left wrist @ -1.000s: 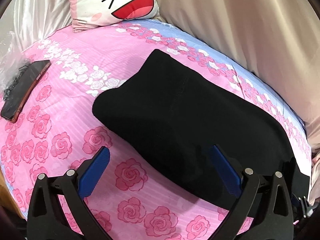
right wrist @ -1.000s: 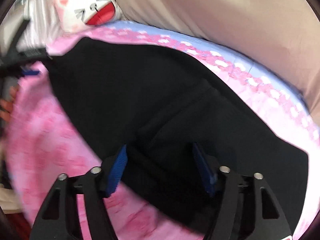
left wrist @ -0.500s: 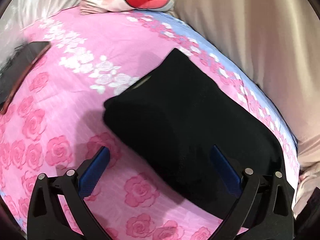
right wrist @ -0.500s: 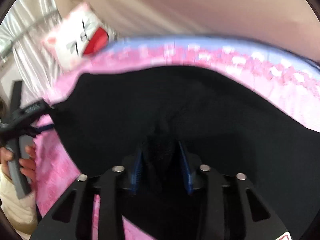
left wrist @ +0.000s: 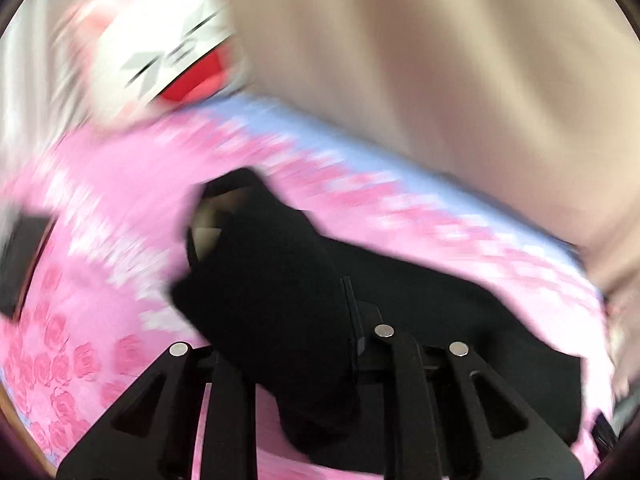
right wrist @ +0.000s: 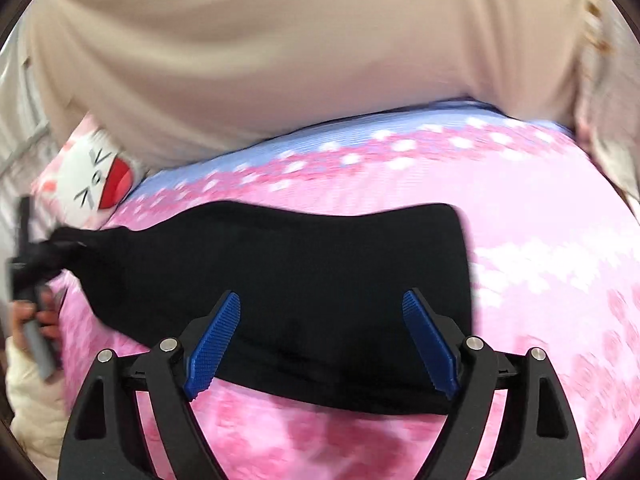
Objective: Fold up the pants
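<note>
Your left gripper point(left wrist: 304, 364) is clamped on the black pants point(right wrist: 280, 280) lying mid-bed; your right gripper point(right wrist: 320, 340) hangs apart. Mid-fold: next, carry that end toward three o'clock.

Bare bed point(right wrist: 560, 280) lay right of the black pants point(right wrist: 300, 280); cat pillow point(right wrist: 96, 184) and beige curtain point(right wrist: 280, 60) closed off the far side beyond them.

No readable text, labels, brands or numbers show in either view. The pillow point(right wrist: 94, 184) carries only a drawn cartoon face, no letters.
</note>
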Motion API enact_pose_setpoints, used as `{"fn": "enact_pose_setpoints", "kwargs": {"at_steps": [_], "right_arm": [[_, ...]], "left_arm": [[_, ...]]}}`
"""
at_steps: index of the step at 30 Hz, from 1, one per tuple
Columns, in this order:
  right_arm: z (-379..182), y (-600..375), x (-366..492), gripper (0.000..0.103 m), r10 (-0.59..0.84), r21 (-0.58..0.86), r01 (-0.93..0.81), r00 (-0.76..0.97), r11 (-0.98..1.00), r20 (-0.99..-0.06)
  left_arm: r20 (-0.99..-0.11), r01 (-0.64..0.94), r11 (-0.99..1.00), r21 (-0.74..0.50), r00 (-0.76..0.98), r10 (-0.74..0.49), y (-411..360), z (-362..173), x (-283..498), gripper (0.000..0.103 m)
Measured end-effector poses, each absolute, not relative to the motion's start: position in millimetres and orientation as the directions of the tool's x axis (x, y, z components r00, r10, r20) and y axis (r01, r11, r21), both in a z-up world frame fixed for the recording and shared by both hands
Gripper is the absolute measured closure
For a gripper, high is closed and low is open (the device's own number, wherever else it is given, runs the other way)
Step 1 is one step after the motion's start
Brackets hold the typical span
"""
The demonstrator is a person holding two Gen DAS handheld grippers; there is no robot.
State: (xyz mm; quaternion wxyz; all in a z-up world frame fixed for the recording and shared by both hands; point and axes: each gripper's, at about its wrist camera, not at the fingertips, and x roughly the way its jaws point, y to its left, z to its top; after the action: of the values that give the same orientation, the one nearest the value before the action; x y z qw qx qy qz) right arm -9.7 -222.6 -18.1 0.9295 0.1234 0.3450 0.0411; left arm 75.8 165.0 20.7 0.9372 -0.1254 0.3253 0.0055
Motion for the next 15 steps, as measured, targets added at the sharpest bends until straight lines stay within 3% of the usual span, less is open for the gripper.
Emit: {"fn": "enact_pose_setpoints", "kwargs": {"at_steps": [3, 4, 5, 7, 9, 12, 14, 15], "right_arm": [[-21, -250, -19, 0.021, 0.156, 0.312, 0.054, 0.778, 0.948, -0.609], [-21, -257, -21, 0.021, 0.161, 0.328, 0.059, 0.782, 0.943, -0.602], [-24, -262, -20, 0.021, 0.166, 0.342, 0.063, 0.783, 0.938, -0.600], [-29, -269, -22, 0.021, 0.164, 0.349, 0.074, 0.779, 0.934, -0.605], [-37, -276, -25, 0.021, 0.163, 0.354, 0.088, 0.768, 0.931, -0.619], [-46, -290, -37, 0.021, 0.153, 0.361, 0.114, 0.759, 0.926, -0.633], [-50, -298, -43, 0.021, 0.152, 0.365, 0.121, 0.757, 0.923, -0.636], [-50, -301, -44, 0.021, 0.153, 0.372, 0.123, 0.760, 0.920, -0.632]], "left_arm": [[-0.580, 0.128, 0.973, -0.190, 0.786, -0.216, 83, 48, 54, 0.082], [-0.589, 0.199, 0.964, -0.174, 0.764, -0.264, 53, 47, 48, 0.075], [-0.606, 0.280, 0.949, -0.148, 0.732, -0.310, 18, 39, 42, 0.054], [-0.669, 0.330, 0.941, -0.074, 0.684, -0.292, -26, 16, 40, 0.029], [-0.726, 0.358, 0.934, 0.008, 0.644, -0.241, -59, -11, 33, 0.025], [-0.750, 0.352, 0.935, 0.026, 0.626, -0.215, -61, -25, 19, 0.023], [-0.748, 0.334, 0.942, 0.016, 0.629, -0.211, -47, -21, 11, 0.006], [-0.738, 0.317, 0.949, -0.003, 0.639, -0.216, -36, -17, 8, 0.005]]}}
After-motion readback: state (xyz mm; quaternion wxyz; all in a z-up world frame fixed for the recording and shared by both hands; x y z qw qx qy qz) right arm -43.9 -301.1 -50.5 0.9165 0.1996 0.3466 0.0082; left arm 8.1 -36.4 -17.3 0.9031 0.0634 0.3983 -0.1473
